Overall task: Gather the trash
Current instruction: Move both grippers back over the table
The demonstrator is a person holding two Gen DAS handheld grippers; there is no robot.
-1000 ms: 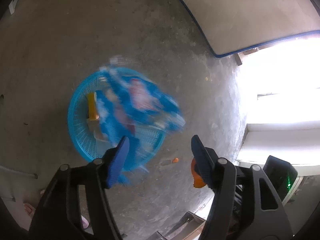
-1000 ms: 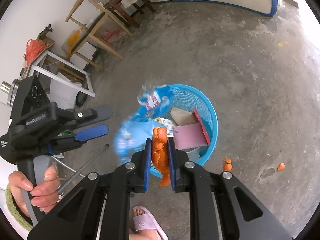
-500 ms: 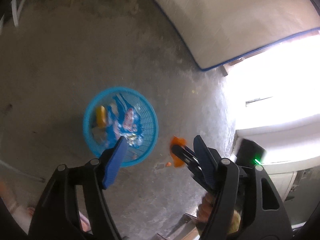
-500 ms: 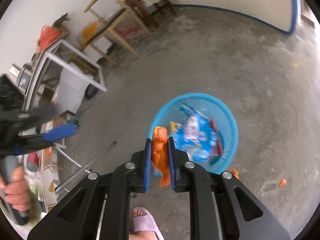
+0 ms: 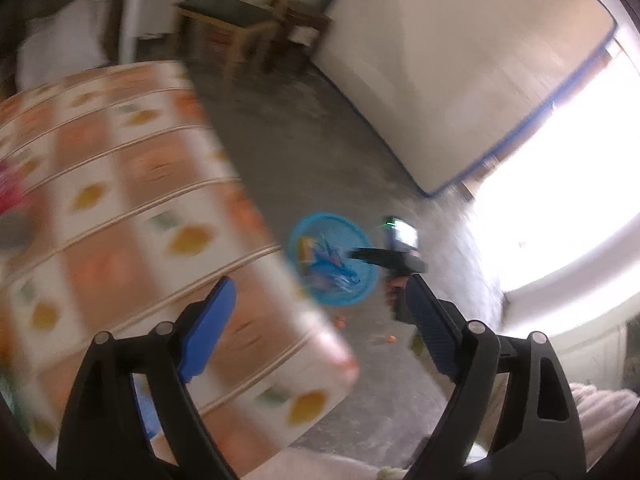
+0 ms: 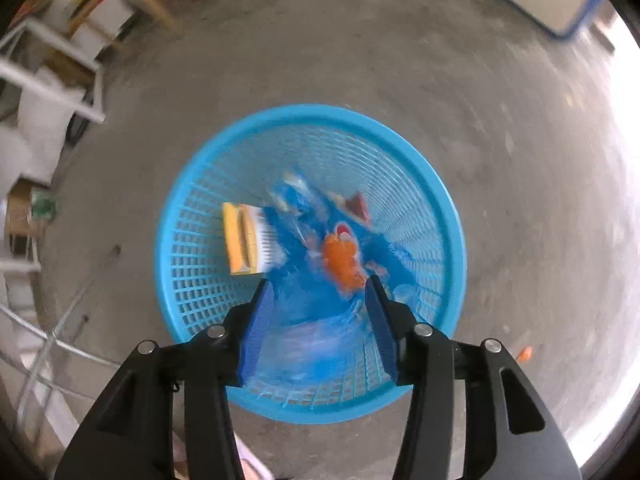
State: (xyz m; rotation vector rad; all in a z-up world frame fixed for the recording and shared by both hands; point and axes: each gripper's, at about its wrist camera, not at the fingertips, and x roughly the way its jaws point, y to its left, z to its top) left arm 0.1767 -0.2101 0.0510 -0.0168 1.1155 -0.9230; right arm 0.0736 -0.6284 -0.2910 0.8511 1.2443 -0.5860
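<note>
Right gripper [image 6: 320, 308] is hanging wide open over the blue basket [image 6: 440, 196] so the orange peel [image 6: 342, 262] is landing inside; left gripper [image 5: 316, 320], also wide and empty, I'm aiming over the counter [image 5: 120, 200].

Basket [image 6: 440, 196] on floor [image 6: 520, 120]; peel [image 6: 342, 264], box [image 6: 244, 240], wrappers [image 6: 304, 292] inside. Box left of peel. Surface [image 5: 120, 200] left of basket.

Round blue plastic mesh basket [image 6: 436, 184], smooth, slightly glossy. Grey concrete floor [image 6: 400, 60] rough, matt, stained. Glossy blue plastic wrappers [image 6: 304, 280] inside. Orange-patterned cloth on tabletop [image 5: 132, 216], blurred.
</note>
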